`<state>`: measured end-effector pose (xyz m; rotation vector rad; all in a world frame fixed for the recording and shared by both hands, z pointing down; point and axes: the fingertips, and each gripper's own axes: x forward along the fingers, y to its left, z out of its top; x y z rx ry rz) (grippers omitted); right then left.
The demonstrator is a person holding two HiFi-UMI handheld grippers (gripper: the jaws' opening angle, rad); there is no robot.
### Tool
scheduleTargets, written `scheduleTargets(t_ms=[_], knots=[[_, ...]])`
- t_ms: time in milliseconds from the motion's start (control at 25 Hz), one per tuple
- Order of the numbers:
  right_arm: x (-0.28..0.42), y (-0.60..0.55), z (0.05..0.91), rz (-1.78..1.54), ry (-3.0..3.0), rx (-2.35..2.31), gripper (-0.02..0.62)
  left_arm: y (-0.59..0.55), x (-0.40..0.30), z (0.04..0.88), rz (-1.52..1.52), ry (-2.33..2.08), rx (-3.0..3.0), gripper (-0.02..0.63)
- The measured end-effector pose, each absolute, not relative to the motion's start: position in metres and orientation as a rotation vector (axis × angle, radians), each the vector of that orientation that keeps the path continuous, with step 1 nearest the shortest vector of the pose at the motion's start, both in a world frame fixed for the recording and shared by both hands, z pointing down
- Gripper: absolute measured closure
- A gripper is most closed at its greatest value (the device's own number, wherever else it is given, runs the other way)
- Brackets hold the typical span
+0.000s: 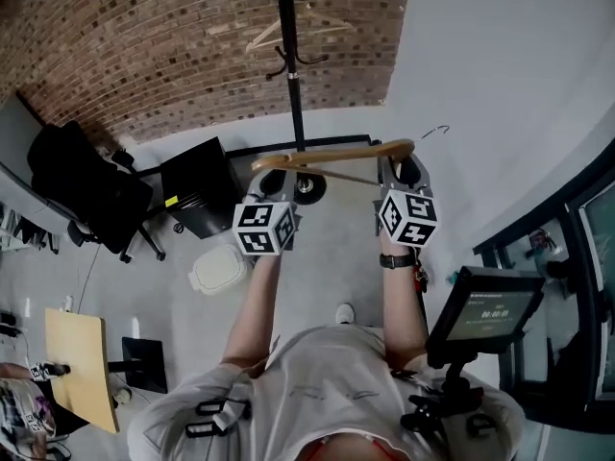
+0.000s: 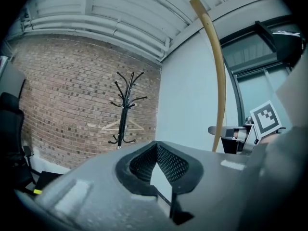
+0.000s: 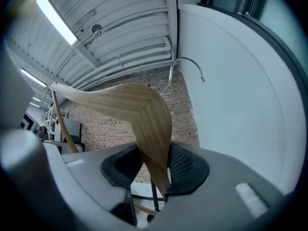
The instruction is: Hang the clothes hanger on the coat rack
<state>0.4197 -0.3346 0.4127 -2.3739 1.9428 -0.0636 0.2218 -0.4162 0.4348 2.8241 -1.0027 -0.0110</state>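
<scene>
A black coat rack (image 1: 288,27) stands against the brick wall ahead, and one pale hanger (image 1: 288,29) hangs on it. I hold a wooden clothes hanger (image 1: 336,155) level in front of me. My right gripper (image 1: 404,171) is shut on its right arm, near the metal hook (image 1: 437,131). In the right gripper view the wood (image 3: 144,114) runs between the pads (image 3: 185,165) of my right gripper (image 3: 151,153). My left gripper (image 1: 269,176) is beside the hanger's left end. In the left gripper view my left gripper (image 2: 155,148) is shut and empty, with the hanger (image 2: 219,81) off to its right and the rack (image 2: 125,105) ahead.
A black office chair (image 1: 82,185) and a black cabinet (image 1: 197,195) stand to the left of the rack. A white lidded bin (image 1: 219,269) sits on the floor. At the near left is a wooden tabletop (image 1: 77,363). A screen on a stand (image 1: 485,310) is at the right, by glass doors.
</scene>
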Motion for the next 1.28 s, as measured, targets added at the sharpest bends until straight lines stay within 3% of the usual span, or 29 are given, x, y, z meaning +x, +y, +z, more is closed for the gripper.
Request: scheduleTargets(t_ms=[440, 920, 1280], knots=[[0.518, -0.4, 0.423, -0.03, 1.885, -2.383, 0.46, -0.474, 0.288, 0.433, -0.092, -1.09, 2.733, 0.604], [0.519, -0.532, 0.42, 0.15, 1.976, -2.422, 0.46, -0.601, 0.305, 0.466, -0.016, -1.168, 2.762, 0.604], [0.467, -0.66, 0.37, 0.298, 2.167, -2.316, 0.459, -0.697, 0.29, 0.453, -0.05, -1.218, 2.784, 0.604]])
